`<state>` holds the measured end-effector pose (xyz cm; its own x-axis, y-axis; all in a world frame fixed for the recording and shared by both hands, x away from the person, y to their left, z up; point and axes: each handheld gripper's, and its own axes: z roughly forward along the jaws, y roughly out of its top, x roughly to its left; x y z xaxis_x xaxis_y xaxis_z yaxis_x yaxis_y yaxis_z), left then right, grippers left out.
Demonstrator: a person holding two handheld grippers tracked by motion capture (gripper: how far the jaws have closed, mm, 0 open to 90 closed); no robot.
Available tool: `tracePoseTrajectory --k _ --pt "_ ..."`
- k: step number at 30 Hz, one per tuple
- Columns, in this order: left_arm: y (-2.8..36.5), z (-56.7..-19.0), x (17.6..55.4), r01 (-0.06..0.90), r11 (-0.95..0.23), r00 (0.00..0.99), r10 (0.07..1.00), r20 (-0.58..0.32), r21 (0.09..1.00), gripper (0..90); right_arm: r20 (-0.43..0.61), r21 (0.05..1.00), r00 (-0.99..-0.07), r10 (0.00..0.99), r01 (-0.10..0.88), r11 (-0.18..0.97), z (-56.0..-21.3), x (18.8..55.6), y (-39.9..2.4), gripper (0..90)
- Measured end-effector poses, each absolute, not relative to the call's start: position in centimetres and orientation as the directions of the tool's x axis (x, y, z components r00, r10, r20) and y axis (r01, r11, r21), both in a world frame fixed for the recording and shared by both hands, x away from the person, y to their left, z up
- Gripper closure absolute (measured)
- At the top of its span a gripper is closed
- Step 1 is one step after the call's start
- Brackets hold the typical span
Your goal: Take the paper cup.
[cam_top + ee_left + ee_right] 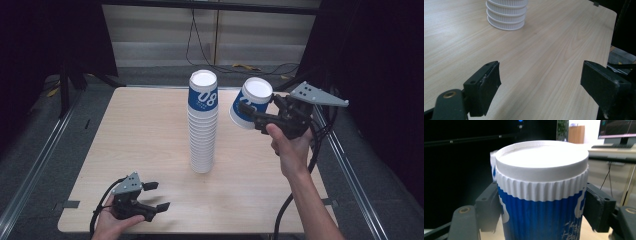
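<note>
The wooden table carries a tall stack of paper cups, which stands to the left of the right gripper and far in front of the left gripper. The right gripper is clamped on one blue and white cup, holding it tilted in the air just beside the top of the stack. I judge this cup is in transit between hand and stack, not yet set anywhere, while the left gripper rests low near the table edge with its jaws apart and nothing between them.
</note>
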<state>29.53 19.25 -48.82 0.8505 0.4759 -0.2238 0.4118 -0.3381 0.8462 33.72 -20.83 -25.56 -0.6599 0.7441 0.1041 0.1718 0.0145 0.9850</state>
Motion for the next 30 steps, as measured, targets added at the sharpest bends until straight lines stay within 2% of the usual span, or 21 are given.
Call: tracePoseTrajectory --k 7,10,11,12,16,22,30 --pt "19.3 -48.5 29.8 0.421 -0.313 0.826 0.519 -0.218 0.851 17.4 0.143 0.971 -0.667 0.731 0.237 0.026 -29.2 33.3 -21.1 26.0" --pt "19.2 -48.2 29.7 0.360 -0.315 0.827 0.544 -0.144 0.878 17.6 0.147 0.968 -0.678 0.720 0.249 0.038 -30.4 32.8 -20.8 26.1" --pt "19.2 -48.2 29.7 0.360 -0.315 0.827 0.544 -0.144 0.878 17.8 0.147 0.968 -0.678 0.720 0.249 0.038 -30.4 32.8 -20.8 26.1" --pt "19.0 -48.0 29.6 0.338 -0.320 0.833 0.540 -0.123 0.885 19.2 0.150 0.965 -0.688 0.710 0.257 0.045 -31.0 32.5 -20.5 26.1" --pt "18.5 -47.4 29.7 0.339 -0.312 0.849 0.508 -0.146 0.888 22.5 0.151 0.959 -0.701 0.696 0.274 0.067 -32.1 32.0 -19.8 26.1" --pt "16.9 -46.2 29.9 0.292 -0.328 0.885 0.448 -0.124 0.898 21.0 0.177 0.953 -0.728 0.662 0.295 0.069 -33.9 31.2 -18.7 26.1" --pt "14.8 -45.9 30.0 0.296 -0.281 0.902 0.396 -0.171 0.913 17.0 0.210 0.941 -0.747 0.630 0.330 0.077 -36.7 30.7 -17.8 26.2"
